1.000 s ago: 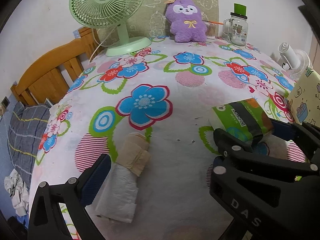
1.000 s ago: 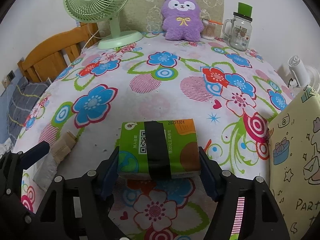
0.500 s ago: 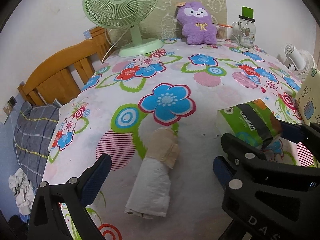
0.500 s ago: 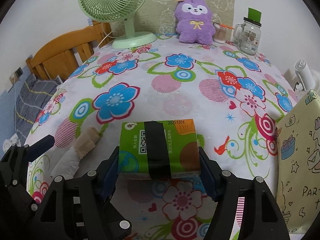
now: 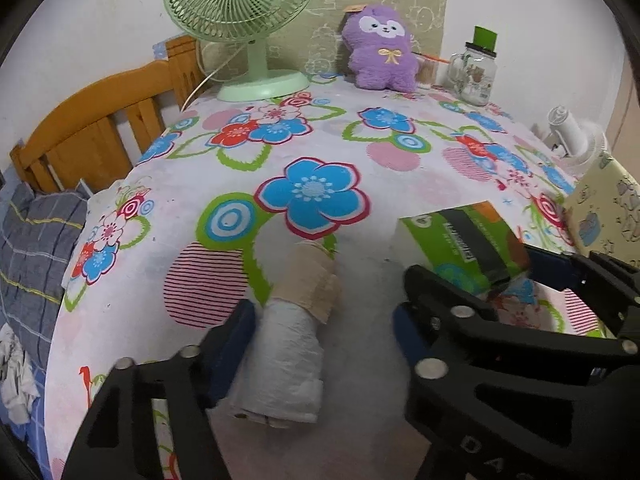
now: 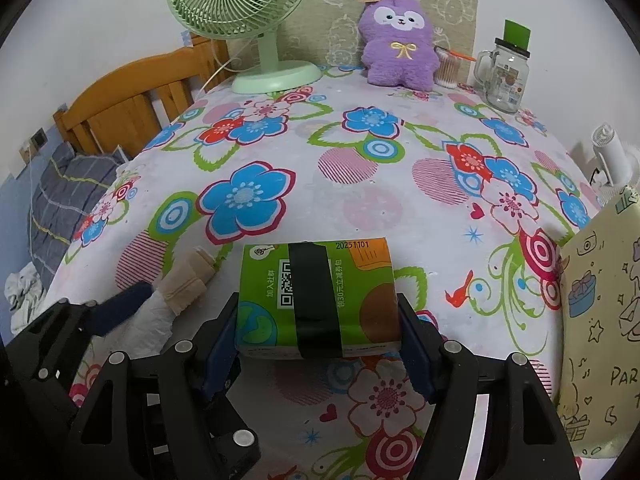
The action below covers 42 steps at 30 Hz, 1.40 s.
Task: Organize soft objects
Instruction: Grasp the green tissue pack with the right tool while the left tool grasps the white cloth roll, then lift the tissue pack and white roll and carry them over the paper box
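Observation:
A rolled white cloth with a beige band (image 5: 294, 336) lies on the floral tablecloth (image 5: 320, 152). My left gripper (image 5: 322, 330) is open, its jaws on either side of the roll, the left pad touching or nearly touching it. The roll also shows in the right wrist view (image 6: 176, 292). My right gripper (image 6: 318, 334) is shut on a green tissue pack (image 6: 316, 298) with a black band, held just above the table; it also shows in the left wrist view (image 5: 464, 244). A purple plush toy (image 6: 400, 44) sits at the back.
A green desk fan (image 6: 244, 12) stands at the back left, a glass mug jar (image 6: 504, 76) and a cotton swab holder (image 6: 446, 68) at the back right. A yellow patterned bag (image 6: 604, 320) stands at the right edge. A wooden headboard (image 5: 96, 128) is left of the table.
My left gripper has moved forward and its jaws now straddle the cloth roll. My right gripper has kept the tissue pack and shifted slightly left and back.

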Each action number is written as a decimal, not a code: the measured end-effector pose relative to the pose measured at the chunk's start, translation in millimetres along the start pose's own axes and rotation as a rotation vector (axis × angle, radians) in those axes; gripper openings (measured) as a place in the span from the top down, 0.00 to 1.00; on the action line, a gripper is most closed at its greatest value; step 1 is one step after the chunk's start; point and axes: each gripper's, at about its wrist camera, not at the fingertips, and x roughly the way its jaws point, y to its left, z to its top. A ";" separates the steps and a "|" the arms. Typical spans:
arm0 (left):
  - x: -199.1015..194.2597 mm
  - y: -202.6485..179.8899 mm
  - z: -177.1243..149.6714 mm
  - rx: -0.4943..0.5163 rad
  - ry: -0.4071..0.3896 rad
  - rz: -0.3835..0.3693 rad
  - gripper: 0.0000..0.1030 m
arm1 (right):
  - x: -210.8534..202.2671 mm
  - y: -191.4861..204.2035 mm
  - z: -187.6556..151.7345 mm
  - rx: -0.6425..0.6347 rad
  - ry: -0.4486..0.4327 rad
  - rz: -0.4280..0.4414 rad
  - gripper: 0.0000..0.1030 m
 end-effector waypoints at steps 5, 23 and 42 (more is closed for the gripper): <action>-5.0 -5.8 -2.6 0.001 -0.002 -0.024 0.68 | -3.4 -2.1 -2.9 0.007 -0.001 -0.001 0.29; -28.8 -25.6 -5.0 -0.010 -0.027 -0.037 0.80 | -30.6 -16.1 -12.0 0.039 -0.041 0.010 0.29; -80.4 -62.7 4.8 0.012 -0.117 -0.024 0.80 | -91.3 -43.2 -12.4 0.056 -0.145 0.013 0.29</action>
